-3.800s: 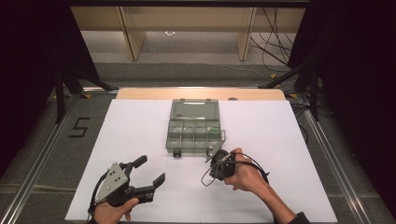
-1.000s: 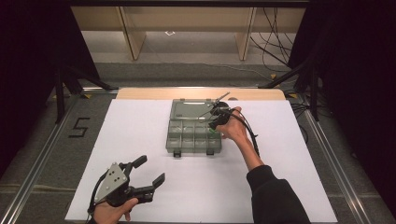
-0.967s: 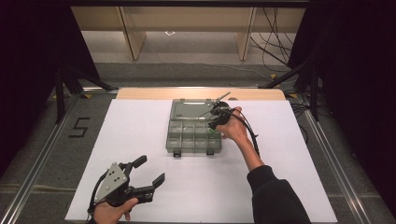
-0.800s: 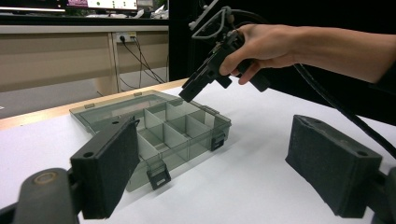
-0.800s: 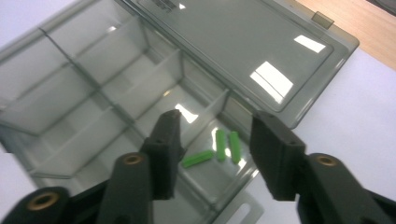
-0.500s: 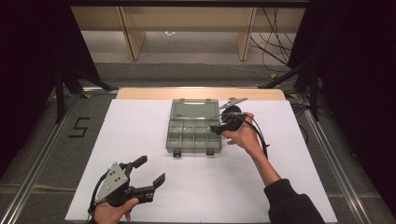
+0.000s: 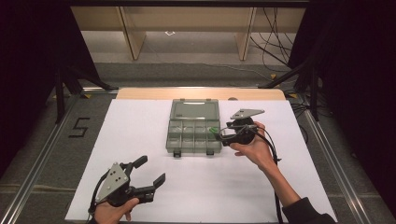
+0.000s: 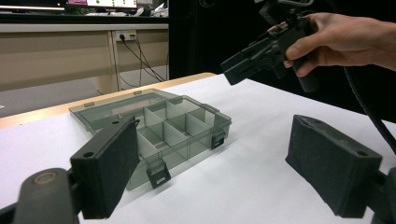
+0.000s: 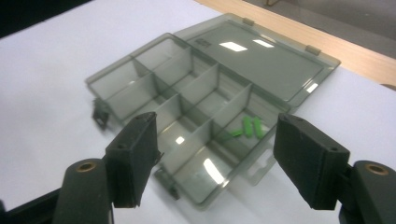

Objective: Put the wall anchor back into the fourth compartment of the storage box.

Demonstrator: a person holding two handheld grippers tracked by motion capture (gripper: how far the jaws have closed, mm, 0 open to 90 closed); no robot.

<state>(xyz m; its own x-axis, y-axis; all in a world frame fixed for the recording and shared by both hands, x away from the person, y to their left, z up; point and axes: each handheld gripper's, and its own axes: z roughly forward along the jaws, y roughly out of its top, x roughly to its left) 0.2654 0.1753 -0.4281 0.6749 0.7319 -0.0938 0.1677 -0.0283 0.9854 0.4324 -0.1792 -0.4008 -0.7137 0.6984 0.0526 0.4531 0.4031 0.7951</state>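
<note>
A person sits at a table covered in white paper (image 7: 140, 140), holding a two-jaw gripper in each hand. In the middle of the table, toward the far side, lies a smoky grey translucent compartment box (image 7: 194, 135) with its hinged lid (image 7: 194, 110) folded flat open away from the person. The box is split into two rows of small compartments, with two latches on its near edge. In the right gripper view, a few small green pieces (image 9: 245, 128) lie together in one compartment at the right end of the box, in the row next to the lid hinge; the other compartments look empty, though glare hides parts of their floors. The right gripper (image 7: 219, 136) hovers just beside the box's right edge, its jaws spread wide and holding nothing, pointed toward that same end of the box. The left gripper (image 7: 152, 172) rests low near the front left of the table, well apart from the box, its jaws also spread wide and empty. Judging from how things lie, the work seems to be loading small parts into the box: the lid is open and some green pieces are already inside. What is left is hard to tell, since no more loose parts can be made out on the paper; the box may next need its lid swung shut and its latches pressed closed.
</note>
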